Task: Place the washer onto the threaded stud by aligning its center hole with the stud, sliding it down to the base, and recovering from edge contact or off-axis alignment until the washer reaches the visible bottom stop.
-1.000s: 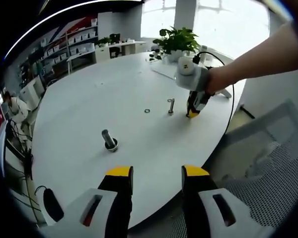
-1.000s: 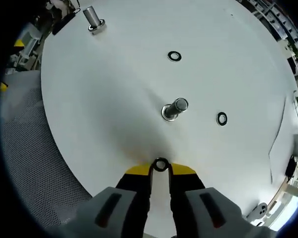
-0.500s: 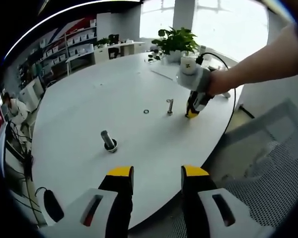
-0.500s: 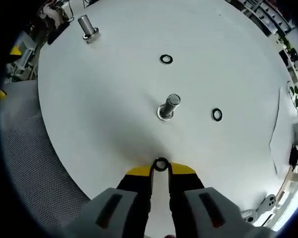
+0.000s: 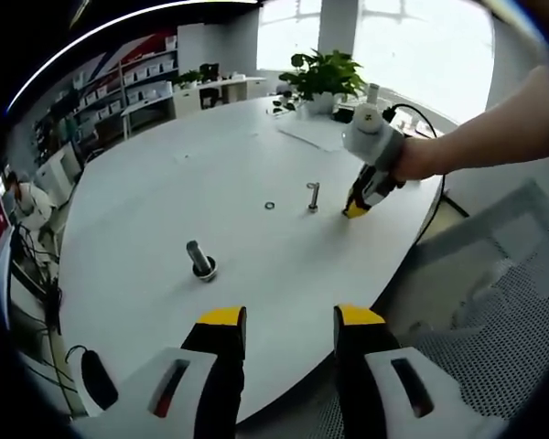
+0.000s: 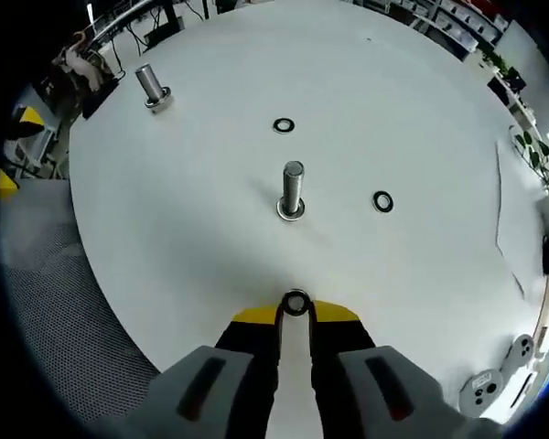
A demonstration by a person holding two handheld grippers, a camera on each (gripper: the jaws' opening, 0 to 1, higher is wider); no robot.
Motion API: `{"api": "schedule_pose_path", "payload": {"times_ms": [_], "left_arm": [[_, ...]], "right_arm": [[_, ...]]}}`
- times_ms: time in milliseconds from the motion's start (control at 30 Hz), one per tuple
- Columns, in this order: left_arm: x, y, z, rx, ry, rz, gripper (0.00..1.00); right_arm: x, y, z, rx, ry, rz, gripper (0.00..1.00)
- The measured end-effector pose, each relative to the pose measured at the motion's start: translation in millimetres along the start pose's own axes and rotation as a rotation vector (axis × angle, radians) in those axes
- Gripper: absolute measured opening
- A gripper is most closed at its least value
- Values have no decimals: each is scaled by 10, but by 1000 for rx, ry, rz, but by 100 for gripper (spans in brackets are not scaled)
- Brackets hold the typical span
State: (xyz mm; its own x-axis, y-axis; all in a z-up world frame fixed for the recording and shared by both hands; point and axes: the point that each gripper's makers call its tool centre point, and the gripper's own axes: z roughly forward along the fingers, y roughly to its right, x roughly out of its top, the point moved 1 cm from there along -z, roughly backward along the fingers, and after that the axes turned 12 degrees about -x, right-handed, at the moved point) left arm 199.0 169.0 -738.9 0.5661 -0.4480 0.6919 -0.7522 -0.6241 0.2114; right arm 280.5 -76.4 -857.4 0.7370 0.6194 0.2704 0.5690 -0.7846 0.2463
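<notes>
Your left gripper [image 5: 279, 318] hovers off the white surface [image 5: 165, 192], fingers spread and holding nothing. Your right gripper [image 6: 296, 311] pinches a washer [image 6: 296, 303] between nearly closed fingertips, above the surface, short of the upright threaded stud [image 6: 292, 190].

left claw [image 5: 280, 322]: yellow-tipped black jaws, grey housings with dark slots
right claw [image 6: 296, 314]: same yellow tips, black jaws, grey housings
right claw body [image 5: 377, 146]: grey casing, black cable
arm [image 5: 494, 123]: bare
</notes>
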Motion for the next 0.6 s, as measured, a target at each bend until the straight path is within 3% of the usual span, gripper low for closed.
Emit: {"api": "schedule_pose_path", "payload": {"times_ms": [167, 600], "left_arm": [[8, -1, -7, 2, 5, 1, 36], [25, -11, -16, 5, 11, 0, 36]], "right_arm": [[180, 58, -149, 3, 60, 40, 13], [560, 100, -388, 12, 151, 13, 13]]}}
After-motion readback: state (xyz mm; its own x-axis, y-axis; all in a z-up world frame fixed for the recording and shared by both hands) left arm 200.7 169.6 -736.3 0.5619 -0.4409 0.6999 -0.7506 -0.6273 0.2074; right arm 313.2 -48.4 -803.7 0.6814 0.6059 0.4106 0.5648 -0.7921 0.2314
